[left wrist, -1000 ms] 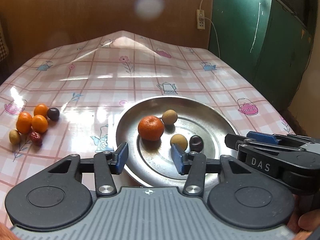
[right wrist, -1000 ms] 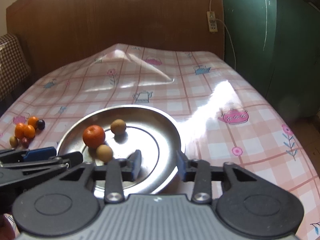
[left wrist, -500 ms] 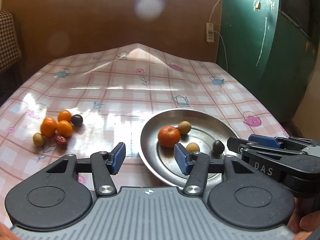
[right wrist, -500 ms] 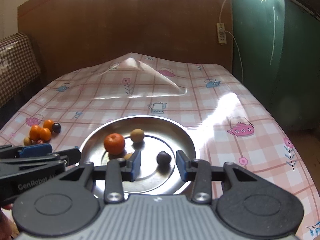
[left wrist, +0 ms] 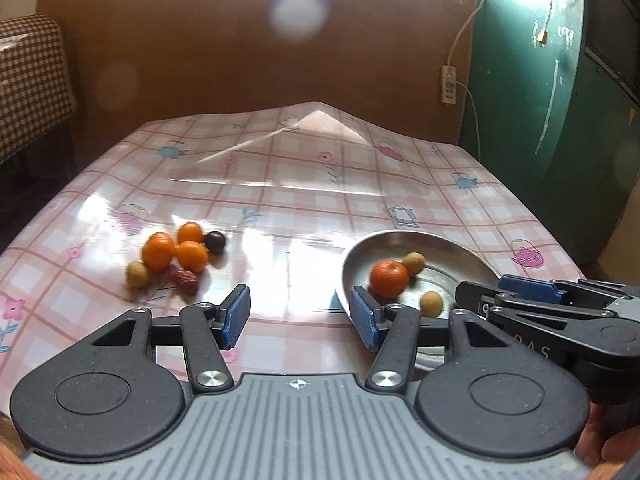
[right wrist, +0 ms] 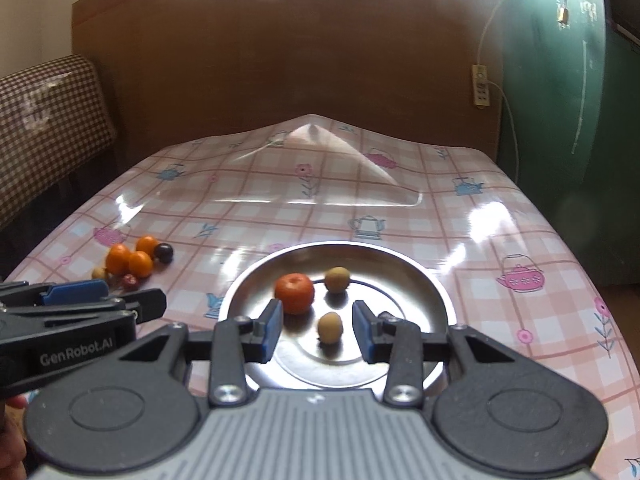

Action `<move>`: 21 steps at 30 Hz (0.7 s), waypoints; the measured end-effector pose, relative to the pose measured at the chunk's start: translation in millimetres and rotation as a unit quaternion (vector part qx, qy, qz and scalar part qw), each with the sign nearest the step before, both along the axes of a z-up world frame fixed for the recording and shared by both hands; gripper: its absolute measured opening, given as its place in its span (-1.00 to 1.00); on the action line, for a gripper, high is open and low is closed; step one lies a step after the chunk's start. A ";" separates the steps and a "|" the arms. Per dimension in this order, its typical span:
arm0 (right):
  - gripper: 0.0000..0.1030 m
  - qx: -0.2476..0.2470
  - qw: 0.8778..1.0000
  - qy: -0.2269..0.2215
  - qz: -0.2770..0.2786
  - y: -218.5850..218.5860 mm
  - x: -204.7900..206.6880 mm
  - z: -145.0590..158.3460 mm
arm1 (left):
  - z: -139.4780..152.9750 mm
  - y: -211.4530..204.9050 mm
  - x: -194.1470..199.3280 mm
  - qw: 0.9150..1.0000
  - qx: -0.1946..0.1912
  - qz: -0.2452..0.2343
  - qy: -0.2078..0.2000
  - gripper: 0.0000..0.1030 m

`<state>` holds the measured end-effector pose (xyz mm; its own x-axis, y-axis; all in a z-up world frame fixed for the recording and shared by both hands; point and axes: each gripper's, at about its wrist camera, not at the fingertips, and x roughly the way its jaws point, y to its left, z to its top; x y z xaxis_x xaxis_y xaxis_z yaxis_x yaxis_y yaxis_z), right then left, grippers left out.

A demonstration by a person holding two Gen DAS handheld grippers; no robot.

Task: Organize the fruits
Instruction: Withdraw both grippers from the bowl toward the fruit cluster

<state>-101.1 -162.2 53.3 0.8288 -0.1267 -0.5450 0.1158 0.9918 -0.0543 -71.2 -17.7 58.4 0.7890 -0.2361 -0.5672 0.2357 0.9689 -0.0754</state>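
A round metal plate (right wrist: pixel 424 280) (left wrist: pixel 452 244) holds an orange tangerine (right wrist: pixel 294 293) (left wrist: pixel 389 278) and two small tan fruits (right wrist: pixel 337 279) (right wrist: pixel 330 328). A loose pile lies on the tablecloth to the left: several small oranges (left wrist: pixel 158 251) (right wrist: pixel 118 259), a dark plum (left wrist: pixel 215 241) (right wrist: pixel 163 252), a red date (left wrist: pixel 186 279) and a tan fruit (left wrist: pixel 138 274). My left gripper (left wrist: pixel 298 316) is open and empty, between the pile and the plate. My right gripper (right wrist: pixel 317 327) is open and empty over the plate's near part.
The table carries a glossy pink checked cloth (right wrist: pixel 320 204) with a raised fold at the back. A brown wooden panel stands behind, a green cabinet (right wrist: pixel 568 120) at the right, a checked chair (right wrist: pixel 44 120) at the left.
Both grippers have drawn back and up from the plate. The left view has swung left toward the pile. The dark fruit seen in the plate half a second ago no longer shows.
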 end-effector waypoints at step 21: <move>-0.24 0.001 0.998 0.012 0.060 67.5 20.7 -7.2 | 5.5 73.5 -0.6 0.998 -0.003 0.067 -0.005 0.52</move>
